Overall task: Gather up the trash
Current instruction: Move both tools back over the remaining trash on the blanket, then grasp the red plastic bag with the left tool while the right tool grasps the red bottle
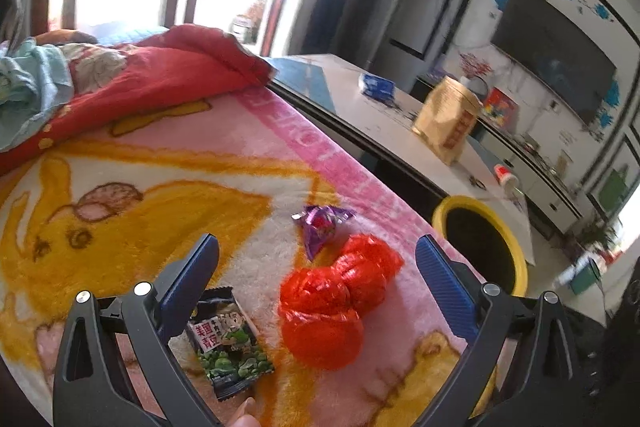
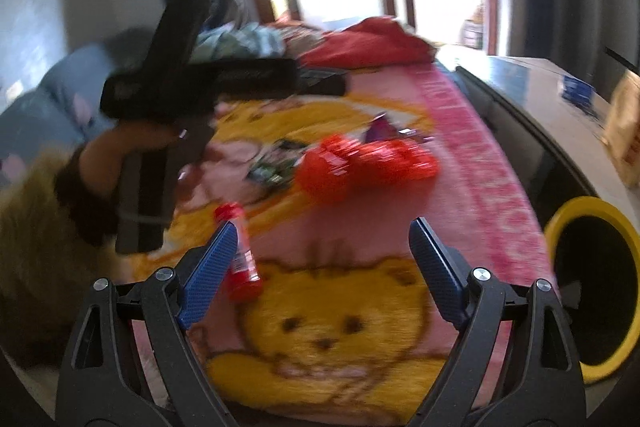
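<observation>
From my remote view I list: blanket [image 1: 168,163], pink and white with yellow cartoon figures outlined in brown, a yellow bear face in the right wrist view. Crumpled plastic bag [image 1: 332,303], glossy red-orange. Wrapper [image 1: 320,227], purple foil. Snack packet [image 1: 228,343], black with green peas and a red label. Small bottle [image 2: 242,259], red. Bin [image 1: 480,247], yellow rim, black inside. Gripper pads [image 1: 444,291], ribbed blue on black frames. Quilt [image 1: 168,71], red.
</observation>
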`<control>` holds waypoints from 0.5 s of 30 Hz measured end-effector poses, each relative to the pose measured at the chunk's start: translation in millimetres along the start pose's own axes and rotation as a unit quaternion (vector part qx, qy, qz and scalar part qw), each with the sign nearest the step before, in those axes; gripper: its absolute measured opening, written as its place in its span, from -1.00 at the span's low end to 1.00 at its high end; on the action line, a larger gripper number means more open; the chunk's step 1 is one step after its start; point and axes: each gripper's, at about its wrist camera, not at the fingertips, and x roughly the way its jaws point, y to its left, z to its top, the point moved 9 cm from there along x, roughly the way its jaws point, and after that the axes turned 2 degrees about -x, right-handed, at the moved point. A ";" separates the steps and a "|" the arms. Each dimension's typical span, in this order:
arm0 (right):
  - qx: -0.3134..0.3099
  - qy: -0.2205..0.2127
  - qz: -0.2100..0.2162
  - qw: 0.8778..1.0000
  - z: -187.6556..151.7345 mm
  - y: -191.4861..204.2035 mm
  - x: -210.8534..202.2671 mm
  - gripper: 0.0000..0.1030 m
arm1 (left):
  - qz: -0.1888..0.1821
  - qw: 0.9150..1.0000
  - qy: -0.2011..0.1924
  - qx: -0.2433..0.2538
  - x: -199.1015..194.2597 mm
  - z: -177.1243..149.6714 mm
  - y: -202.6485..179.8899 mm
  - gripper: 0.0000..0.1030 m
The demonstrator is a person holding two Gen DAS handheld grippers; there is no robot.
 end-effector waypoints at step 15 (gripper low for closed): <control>-0.053 0.073 0.041 0.995 -35.8 61.6 63.7 0.33 | -0.031 0.997 0.073 0.025 35.9 -29.8 0.7 0.62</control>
